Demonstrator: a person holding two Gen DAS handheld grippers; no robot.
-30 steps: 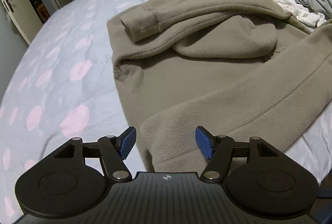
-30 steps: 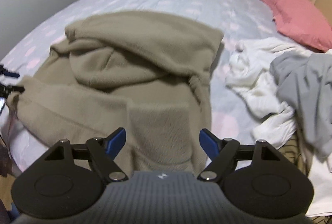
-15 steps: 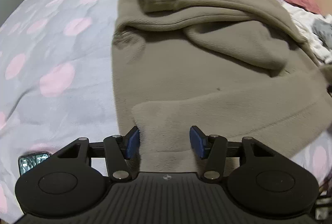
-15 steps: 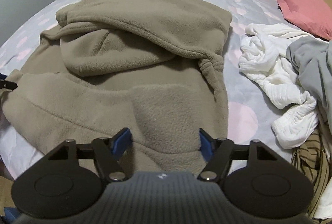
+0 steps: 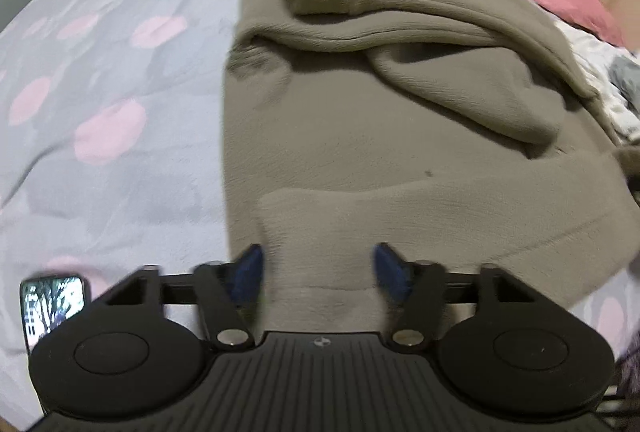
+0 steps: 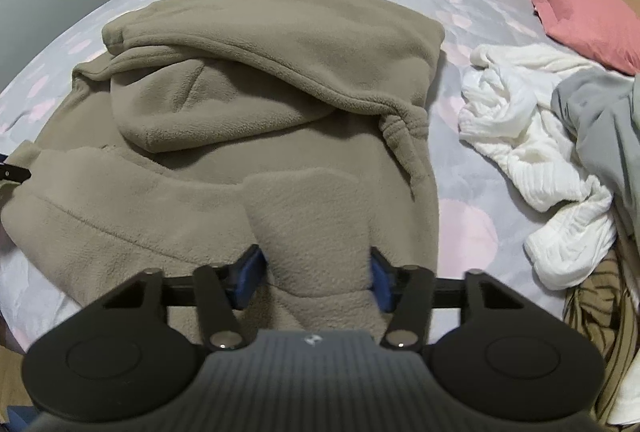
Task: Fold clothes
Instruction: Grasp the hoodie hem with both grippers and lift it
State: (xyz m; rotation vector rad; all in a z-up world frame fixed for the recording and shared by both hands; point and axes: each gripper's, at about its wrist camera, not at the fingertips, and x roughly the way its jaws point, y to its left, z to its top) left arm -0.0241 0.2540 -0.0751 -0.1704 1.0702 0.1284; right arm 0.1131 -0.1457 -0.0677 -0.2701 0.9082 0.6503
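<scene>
A taupe fleece hoodie (image 5: 400, 136) lies spread on the bed, one sleeve folded across its top and the hood resting on its body; it also shows in the right wrist view (image 6: 260, 104). My left gripper (image 5: 318, 272) is open, its blue pads on either side of the hoodie's near left corner. My right gripper (image 6: 316, 278) is open, its pads straddling a raised fold of fleece (image 6: 316, 216) at the near right hem. Neither is closed on the cloth.
The bed (image 5: 100, 80) has a grey sheet with pink spots. A pink pillow (image 6: 580, 8) lies at the head. White (image 6: 532, 136), grey (image 6: 600, 120) and striped (image 6: 600, 296) clothes are piled right of the hoodie. A phone (image 5: 52, 302) lies near the left gripper.
Both grippers have moved forward and down onto the hoodie's near edge, so fleece now sits between each pair of pads. The jaws have narrowed slightly.
</scene>
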